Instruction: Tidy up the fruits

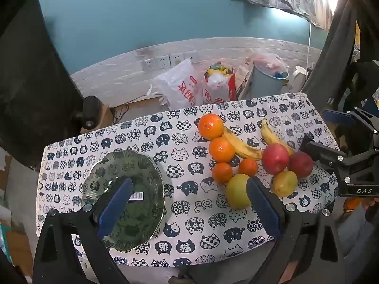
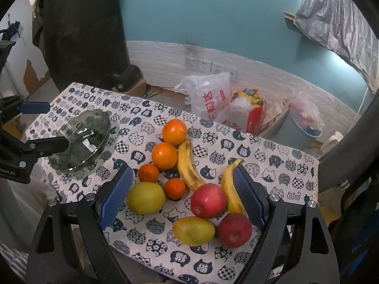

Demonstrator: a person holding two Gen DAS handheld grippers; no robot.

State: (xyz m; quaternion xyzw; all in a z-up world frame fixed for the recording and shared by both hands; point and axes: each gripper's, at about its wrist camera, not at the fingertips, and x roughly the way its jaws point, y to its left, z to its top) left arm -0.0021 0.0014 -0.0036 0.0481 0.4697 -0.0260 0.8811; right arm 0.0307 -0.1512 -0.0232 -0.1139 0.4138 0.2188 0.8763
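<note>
Jaws on both grippers stood wide, and neither held anything. The left gripper (image 1: 189, 206) hung tilted down over the cloth (image 1: 189, 232), its blue pads apart, with bare cat-print fabric between them. Its left finger (image 1: 113, 208) crossed in front of the bowl (image 1: 123, 163), a green glass dish with a scalloped rim and a barcode label inside. Its right finger (image 1: 265, 208) sat just beside a yellow apple (image 1: 236, 190).

The right gripper (image 2: 184, 196) hovered above the fruit pile, also pitched down, pads spread to either side of it. Through its camera, a yellow apple (image 2: 145, 197) lay by the left pad and a banana (image 2: 231, 187) ran along the right pad. Between them sat a red apple (image 2: 208, 200), with a second red apple (image 2: 234, 230) and a pear (image 2: 193, 230) nearer the camera, touching each other.

Farther out, 2 small oranges (image 2: 148, 172) lay beside 2 big oranges (image 2: 174, 131), and a second, spotted banana (image 2: 188, 163) curved against them. All the fruit lay in 1 cluster on the cloth, well apart from the bowl, which held no fruit.

Behind the table, plastic bags (image 1: 180, 87), a red carton (image 1: 221, 85) and a pale bin (image 1: 270, 80) stood on the floor against a teal wall (image 1: 142, 11) with a row of sockets (image 1: 165, 61).
</note>
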